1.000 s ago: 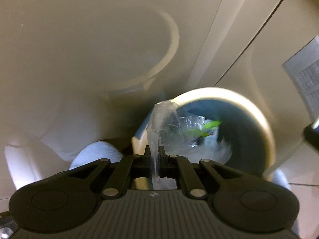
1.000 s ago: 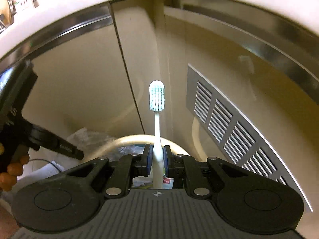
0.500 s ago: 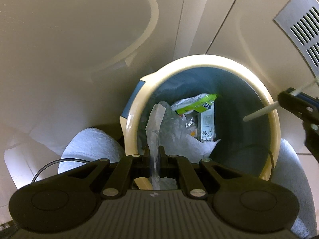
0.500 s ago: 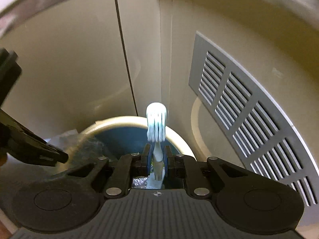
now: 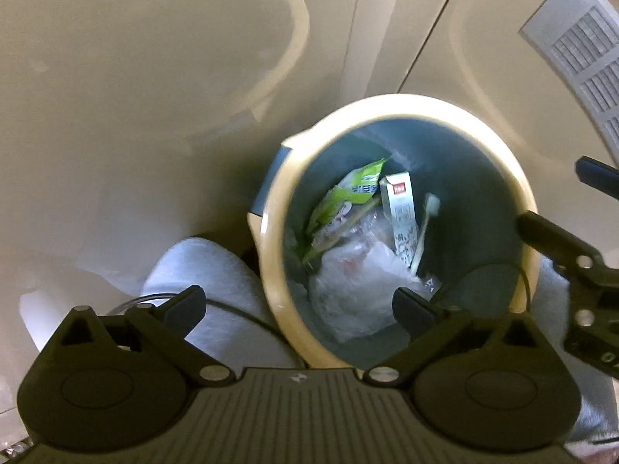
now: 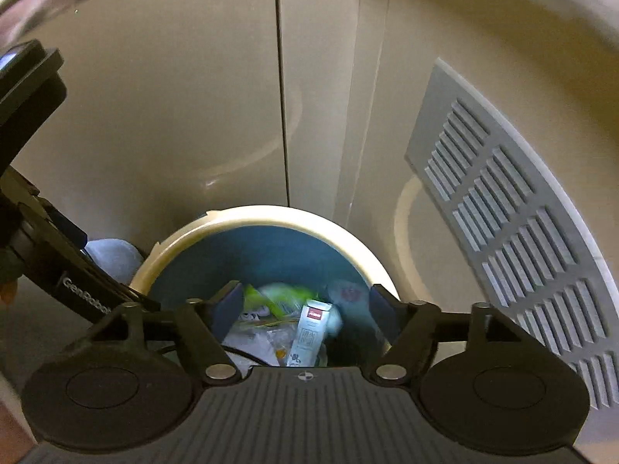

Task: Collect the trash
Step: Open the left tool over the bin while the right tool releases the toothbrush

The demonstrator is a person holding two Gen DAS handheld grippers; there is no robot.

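Both the left gripper (image 5: 298, 305) and the right gripper (image 6: 305, 305) have just sprung apart over the bin (image 5: 387, 110), empty. The toothbrush (image 5: 423, 228) and plastic bag (image 5: 356, 282) lie inside (among wrappers). A careless withdrawal could clip the rim and tip it.

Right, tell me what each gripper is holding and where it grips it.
Nothing. The left gripper and right gripper have just opened; the clear plastic bag and toothbrush lie in the bin.
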